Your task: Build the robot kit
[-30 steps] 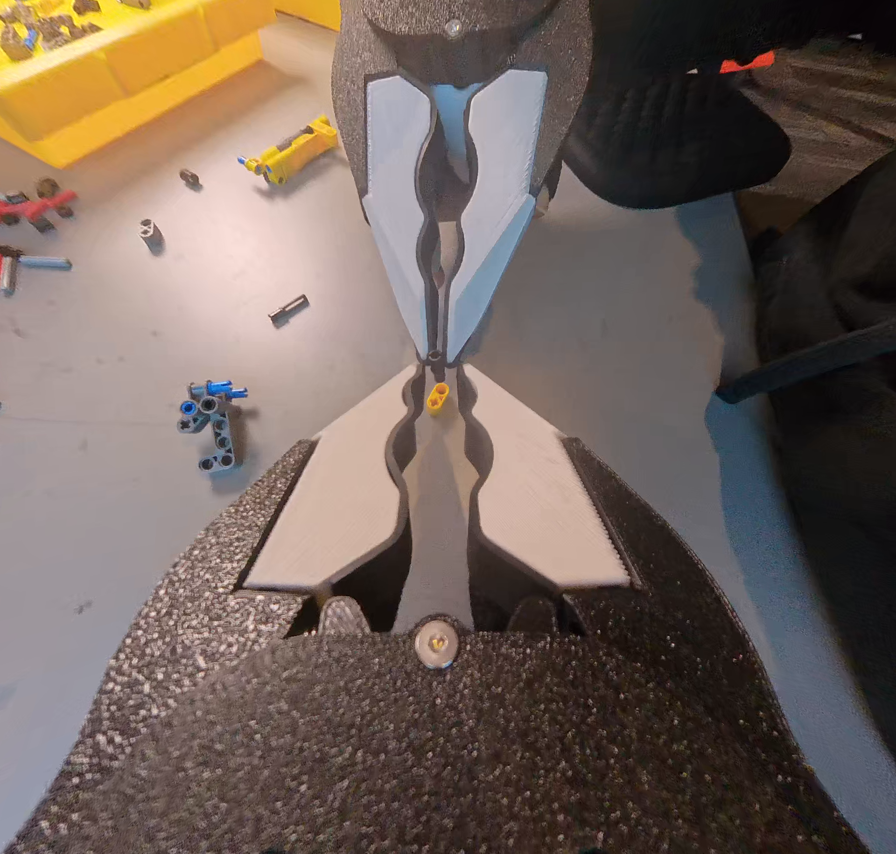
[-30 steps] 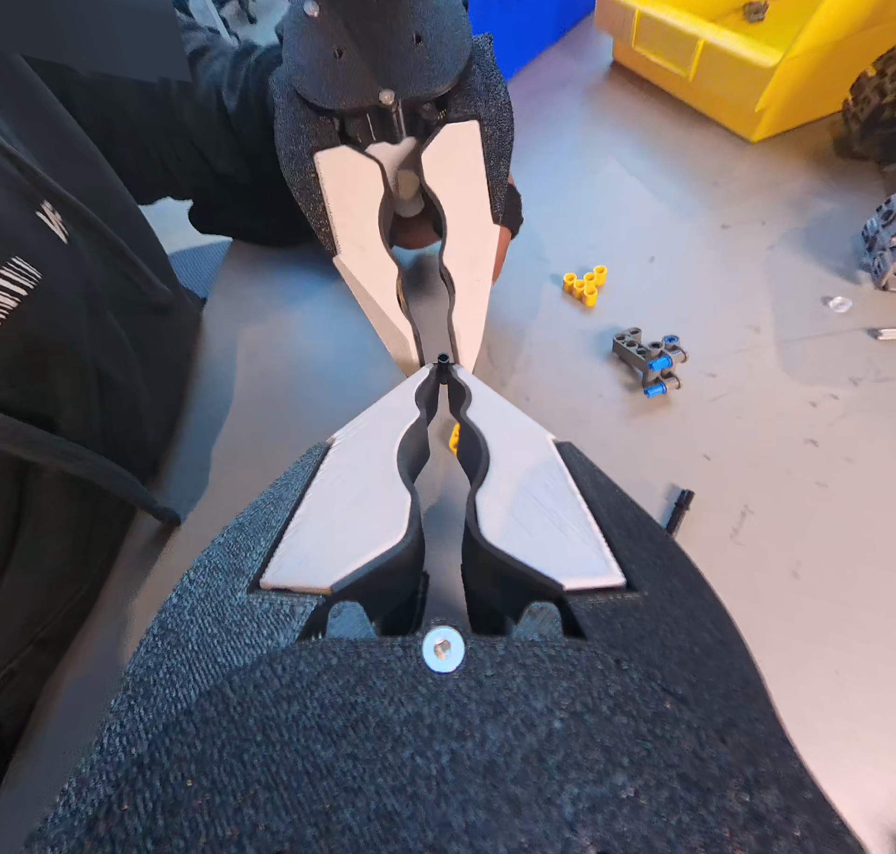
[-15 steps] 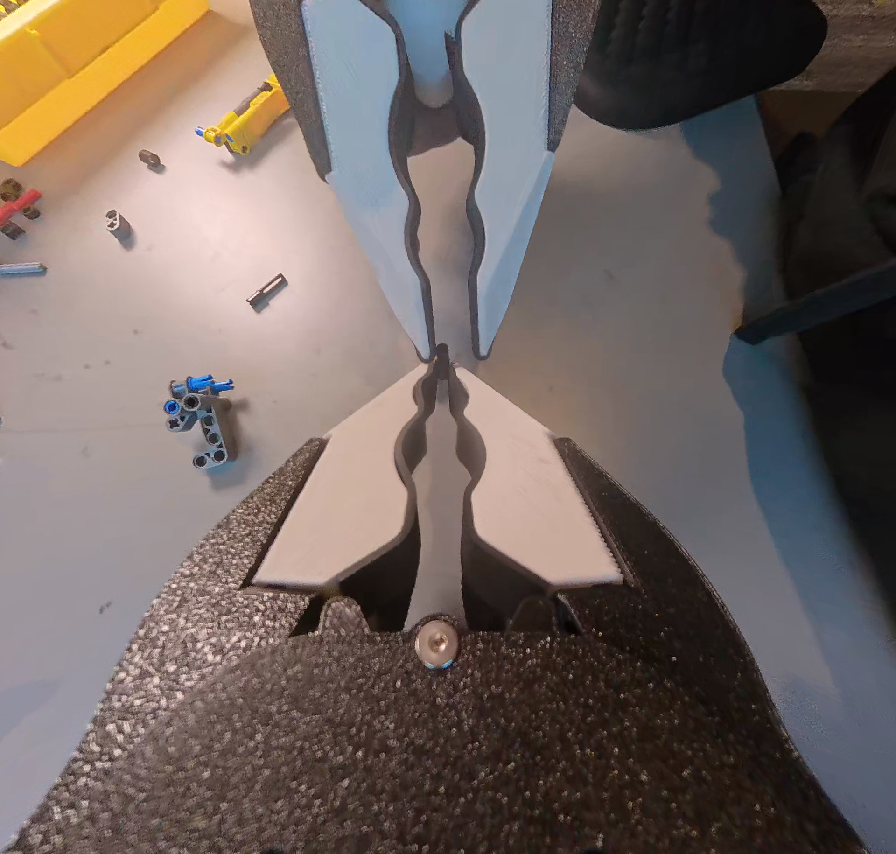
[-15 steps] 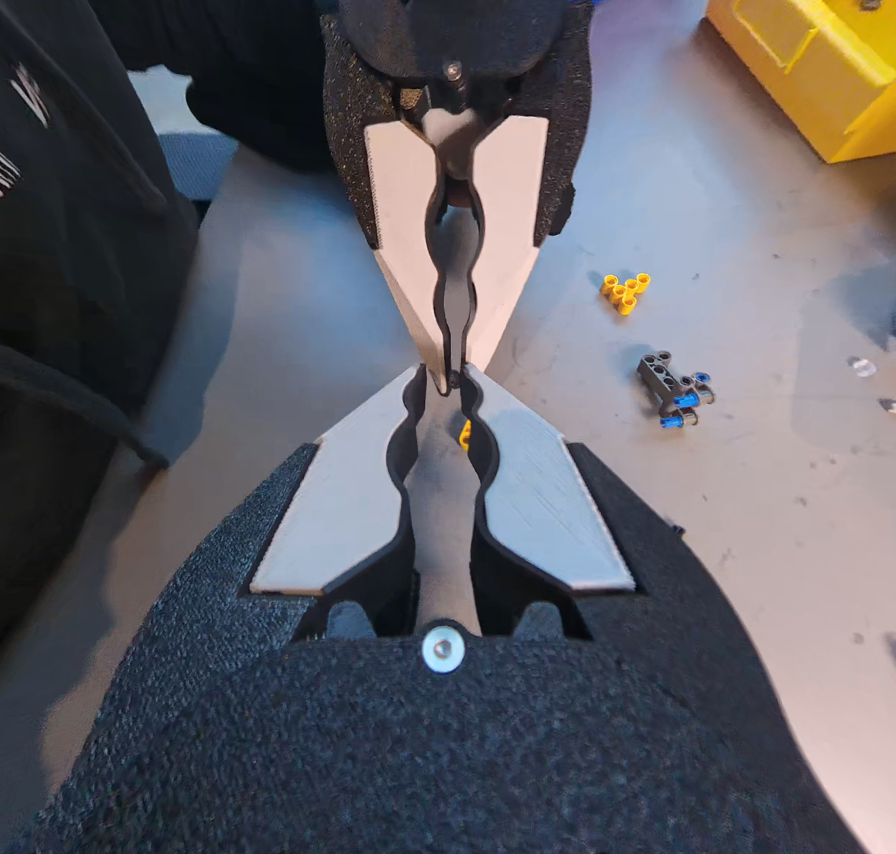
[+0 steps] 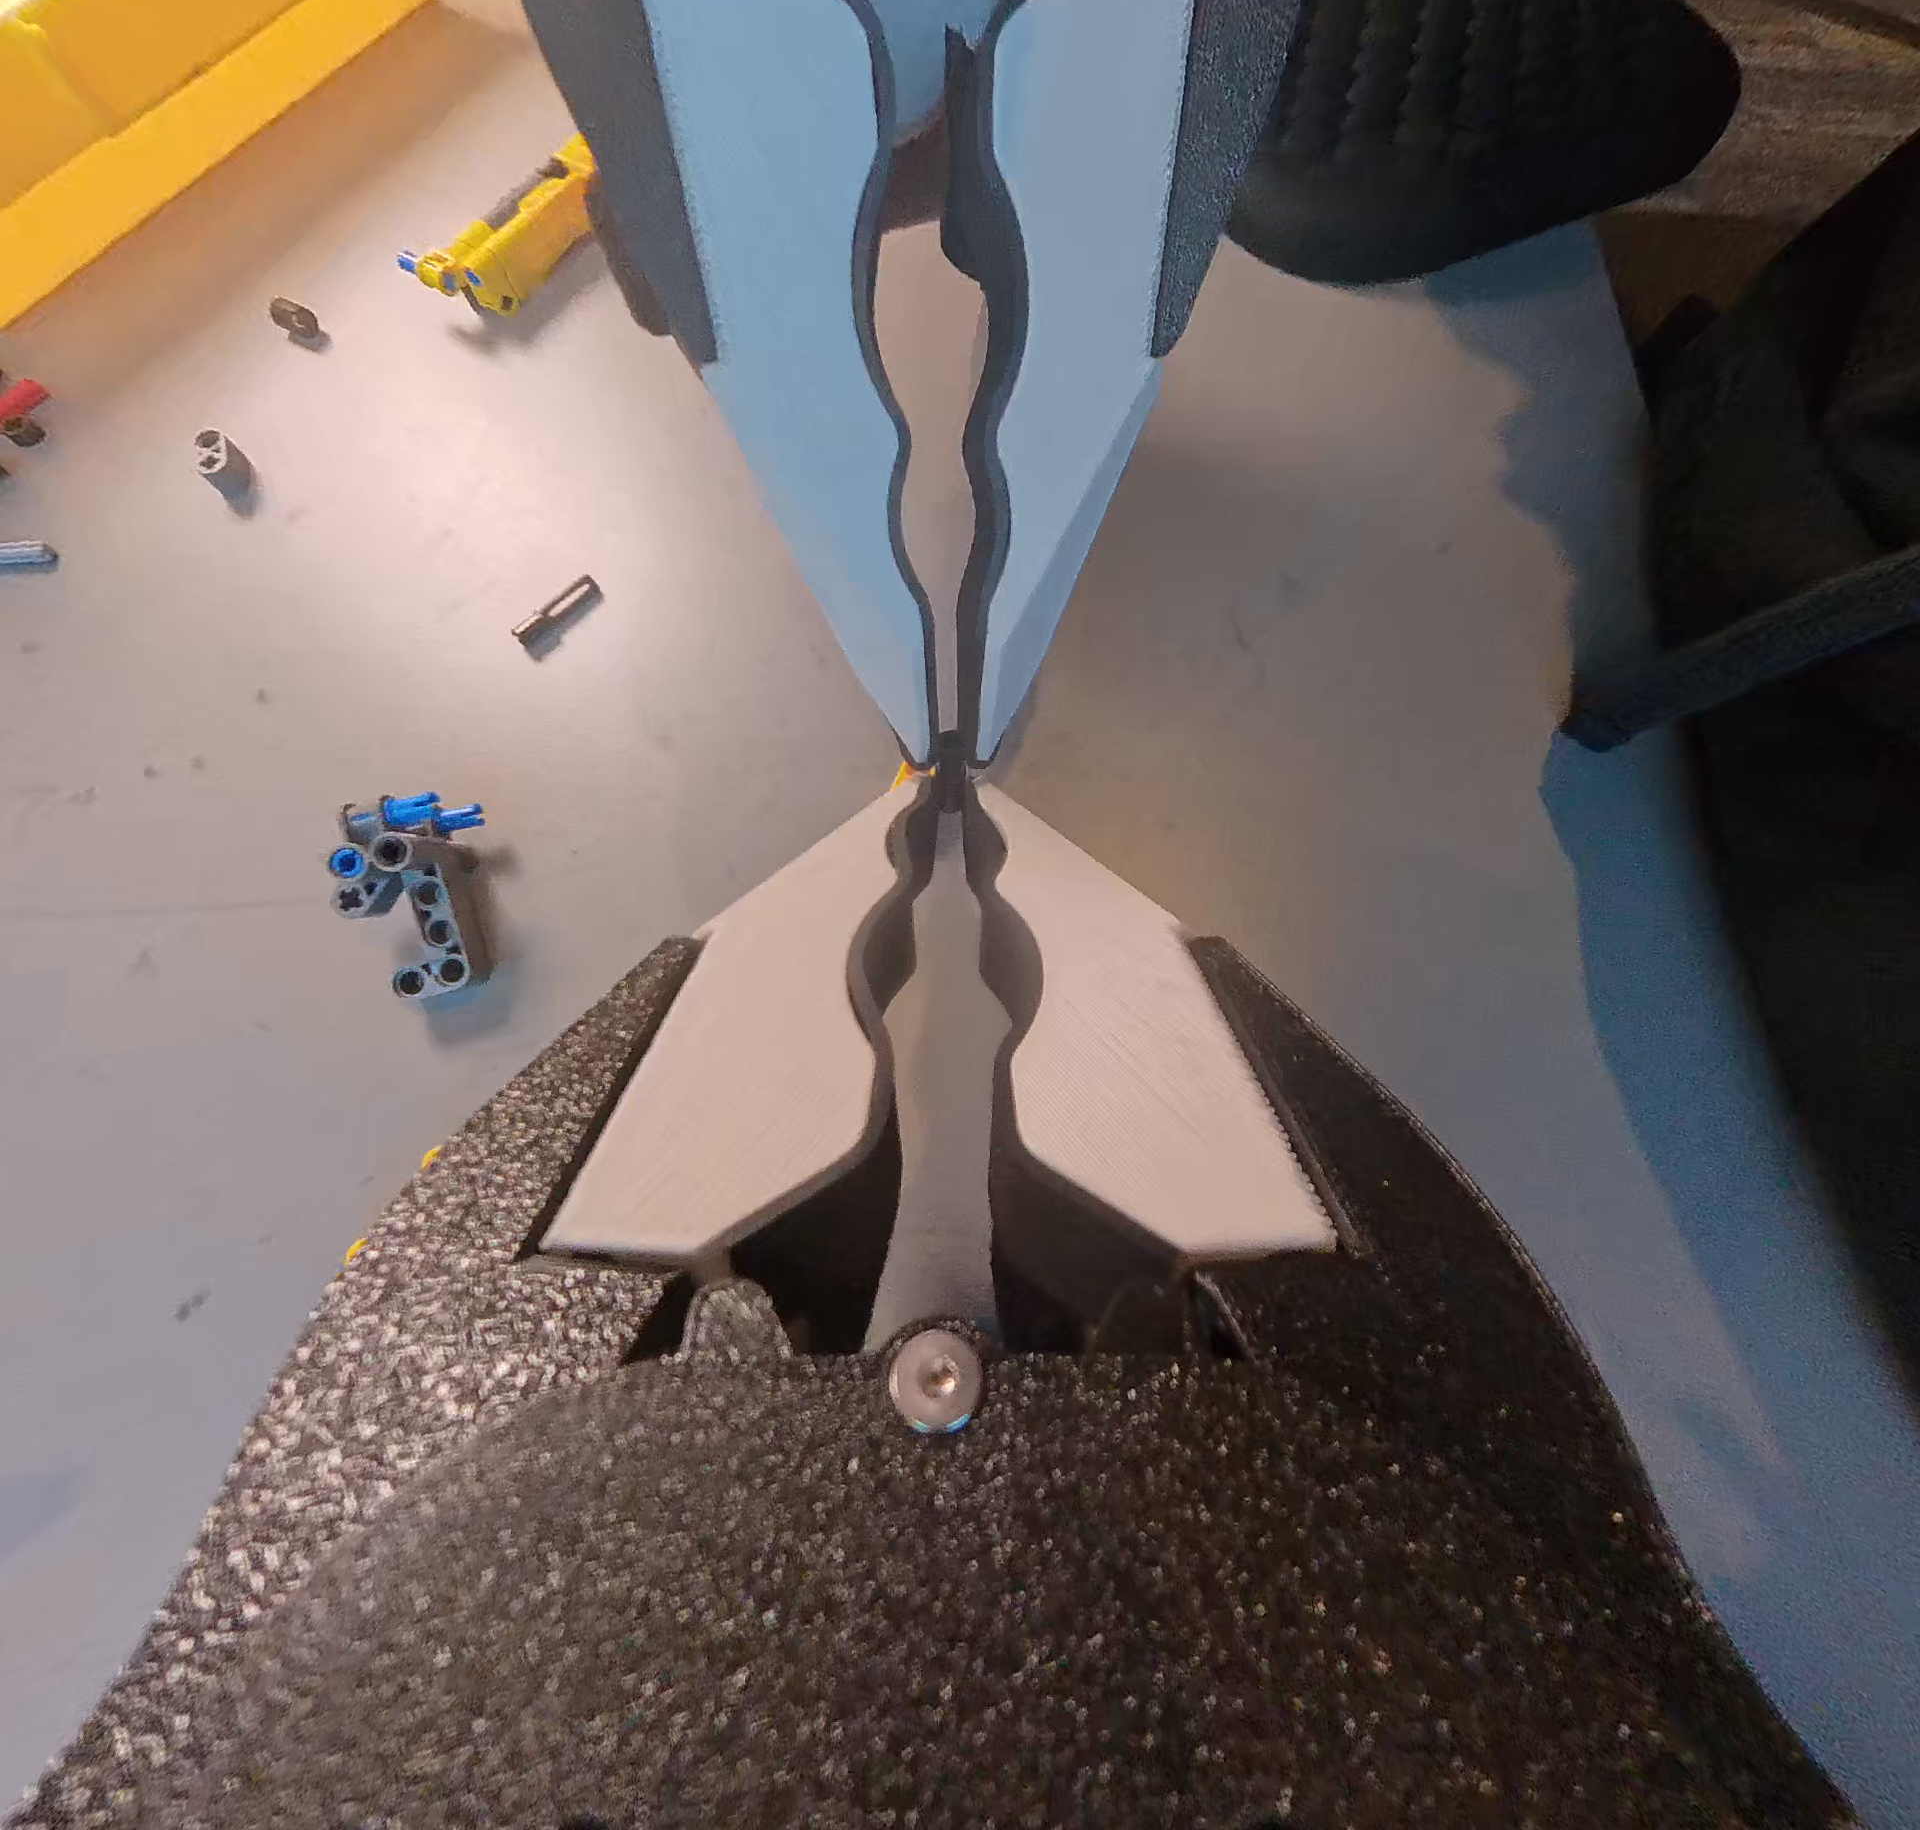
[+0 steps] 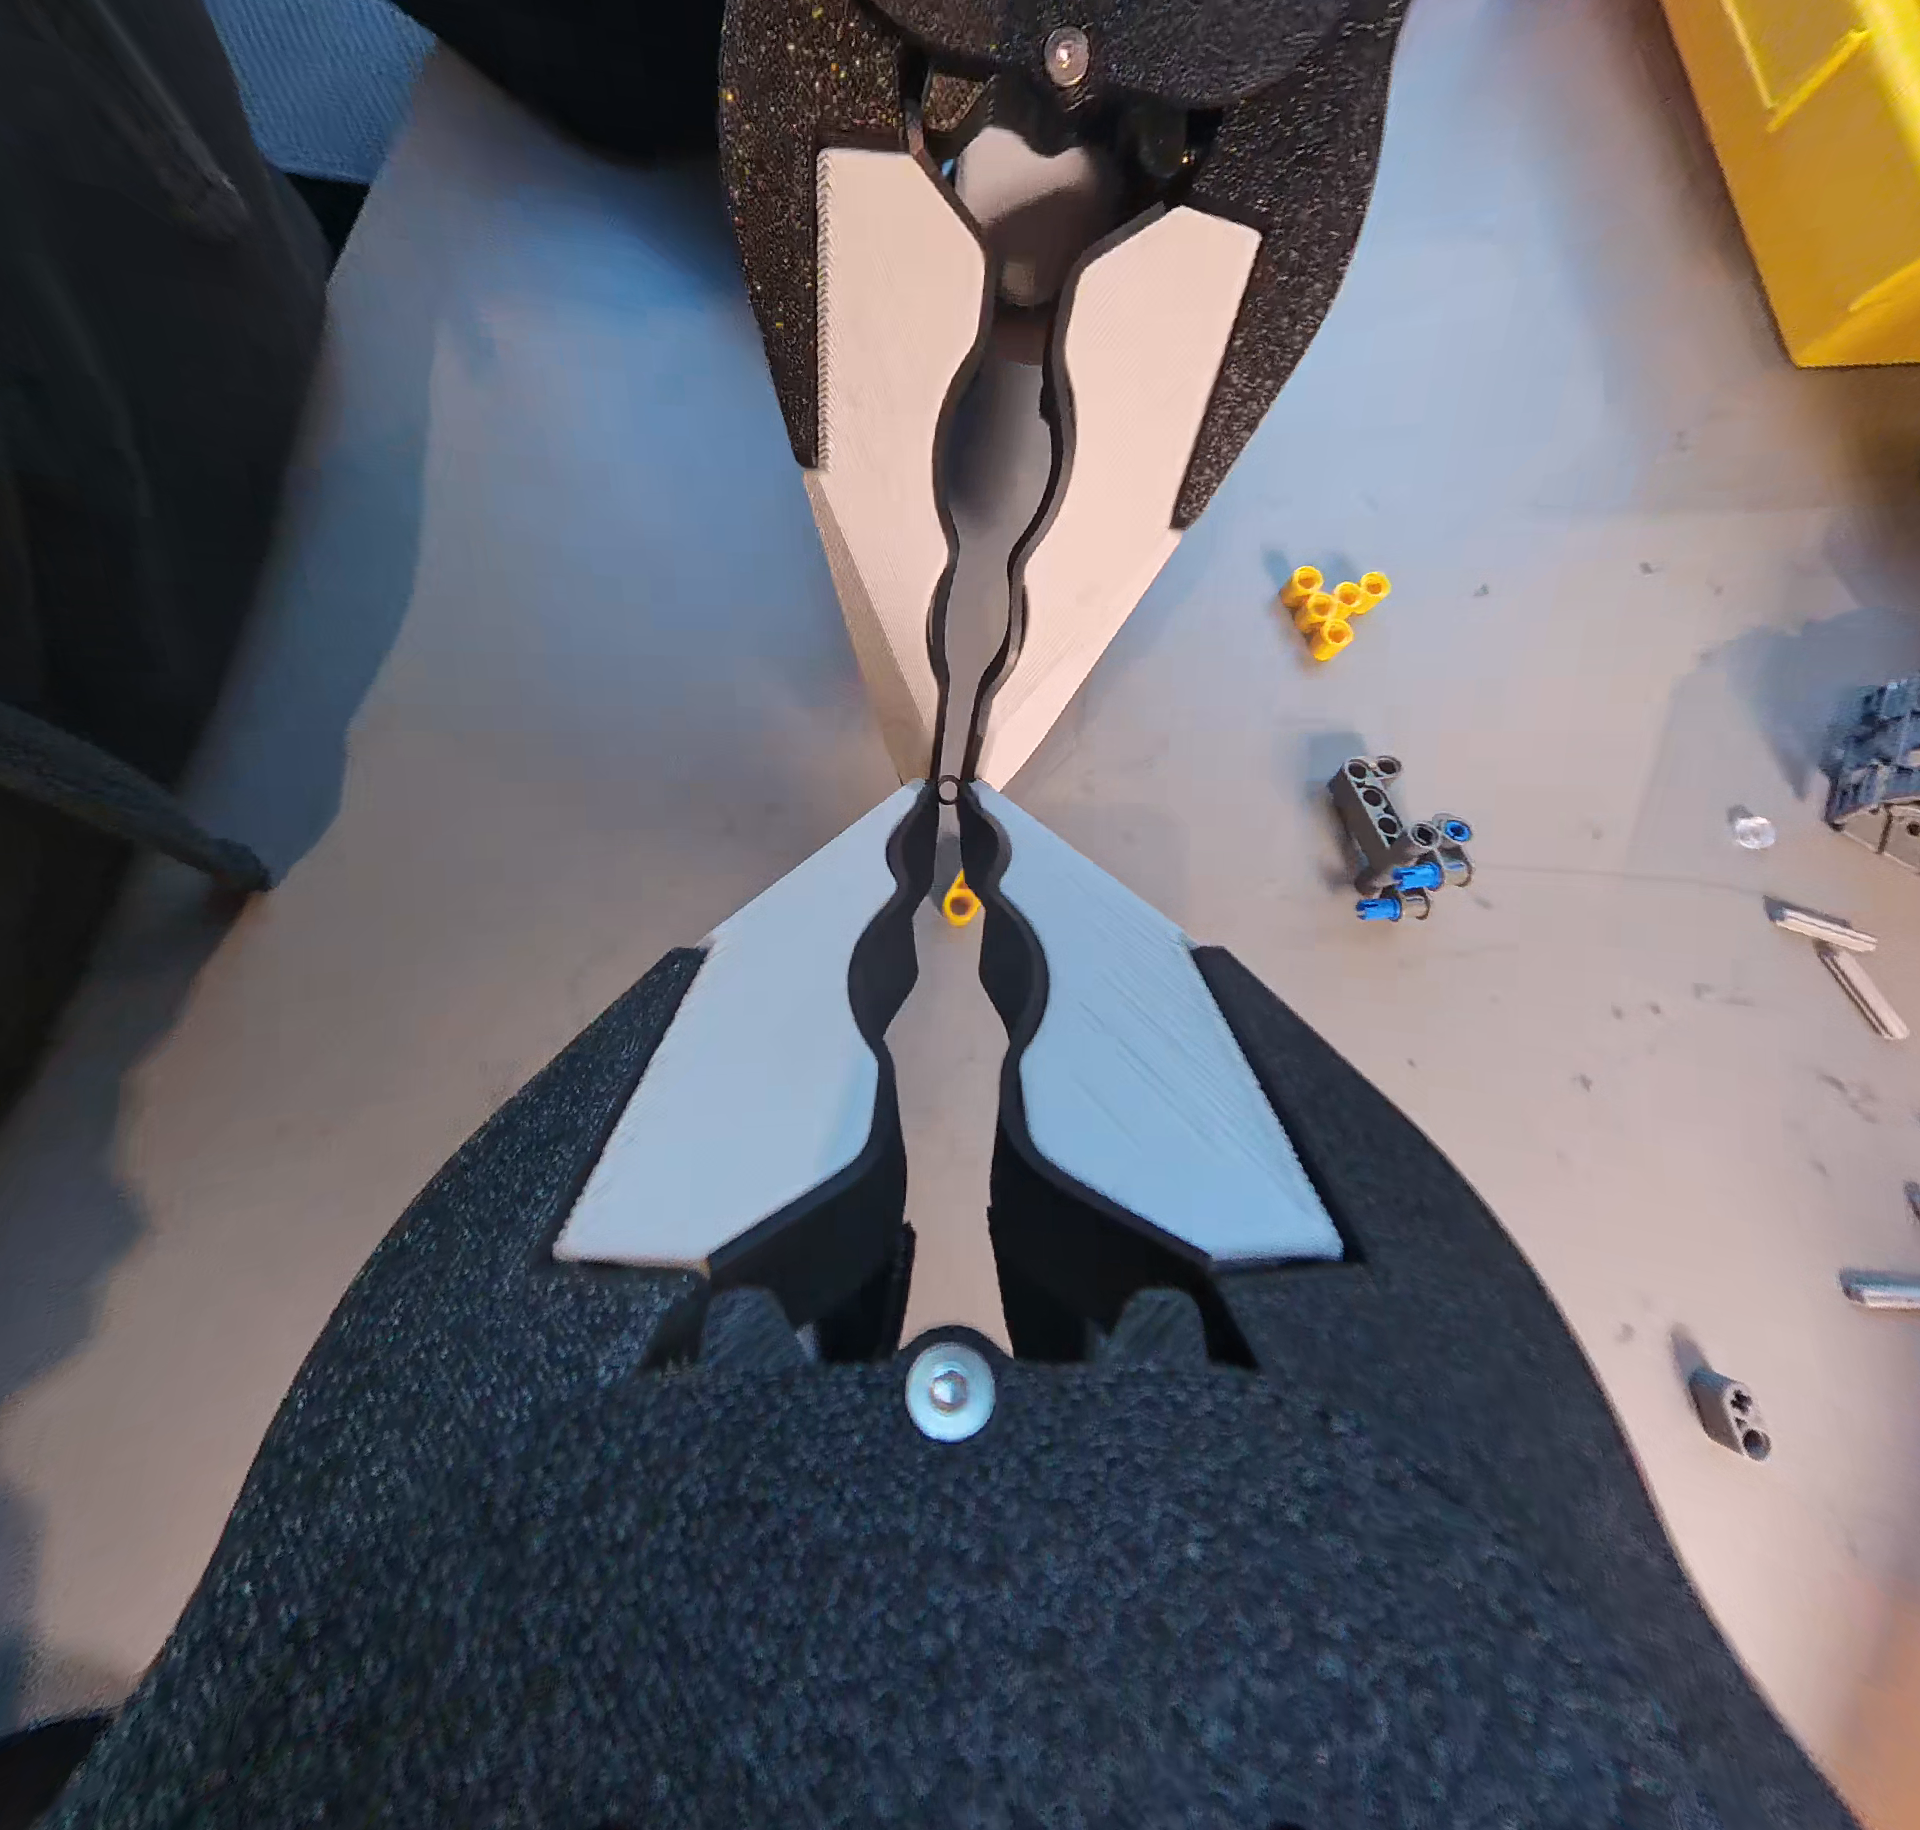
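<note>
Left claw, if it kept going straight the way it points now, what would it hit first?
Almost at once, the right claw: the two meet tip to tip, both pinching one small black plastic pin. The left claw has no free path ahead; depth beyond is hidden.

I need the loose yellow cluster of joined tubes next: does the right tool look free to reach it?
Probably not yet. The right tool is shut on a small black pin, tip to tip with the left tool. The table between it and the yellow cluster looks bare.
</note>
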Action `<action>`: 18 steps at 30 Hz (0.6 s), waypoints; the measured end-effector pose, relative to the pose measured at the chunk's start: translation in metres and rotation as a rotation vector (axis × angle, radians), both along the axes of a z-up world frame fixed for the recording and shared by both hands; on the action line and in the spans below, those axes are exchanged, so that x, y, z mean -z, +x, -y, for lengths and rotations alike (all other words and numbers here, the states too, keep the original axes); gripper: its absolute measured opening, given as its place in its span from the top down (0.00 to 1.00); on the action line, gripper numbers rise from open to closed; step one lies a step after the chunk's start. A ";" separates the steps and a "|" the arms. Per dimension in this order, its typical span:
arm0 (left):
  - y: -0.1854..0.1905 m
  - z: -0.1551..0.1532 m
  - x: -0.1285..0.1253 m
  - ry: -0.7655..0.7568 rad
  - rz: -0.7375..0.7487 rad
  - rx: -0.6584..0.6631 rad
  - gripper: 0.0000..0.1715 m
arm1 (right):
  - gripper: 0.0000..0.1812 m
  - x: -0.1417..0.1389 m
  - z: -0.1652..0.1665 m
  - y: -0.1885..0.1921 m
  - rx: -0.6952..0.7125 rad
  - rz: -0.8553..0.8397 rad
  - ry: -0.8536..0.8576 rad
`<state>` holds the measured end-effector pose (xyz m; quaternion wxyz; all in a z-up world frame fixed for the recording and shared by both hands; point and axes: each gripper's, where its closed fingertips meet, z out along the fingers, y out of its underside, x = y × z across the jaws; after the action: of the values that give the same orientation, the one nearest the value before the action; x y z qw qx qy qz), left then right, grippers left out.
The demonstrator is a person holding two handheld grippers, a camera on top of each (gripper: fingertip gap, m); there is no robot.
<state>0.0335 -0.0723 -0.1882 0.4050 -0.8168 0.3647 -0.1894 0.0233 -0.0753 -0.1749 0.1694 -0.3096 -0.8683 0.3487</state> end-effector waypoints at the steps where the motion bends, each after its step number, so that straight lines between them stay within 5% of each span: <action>1: -0.001 -0.001 -0.003 0.007 0.019 -0.007 0.98 | 0.98 -0.003 -0.002 -0.001 0.010 -0.008 -0.014; 7: -0.003 -0.003 -0.016 0.032 0.090 -0.009 0.98 | 0.98 -0.014 -0.004 -0.003 0.042 -0.037 -0.106; 18: -0.002 0.000 -0.011 0.018 0.066 0.006 0.98 | 0.97 -0.007 -0.001 -0.002 -0.003 -0.050 -0.028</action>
<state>0.0316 -0.0719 -0.1775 0.4236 -0.8053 0.3553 -0.2141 0.0211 -0.0744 -0.1680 0.1859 -0.3017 -0.8593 0.3687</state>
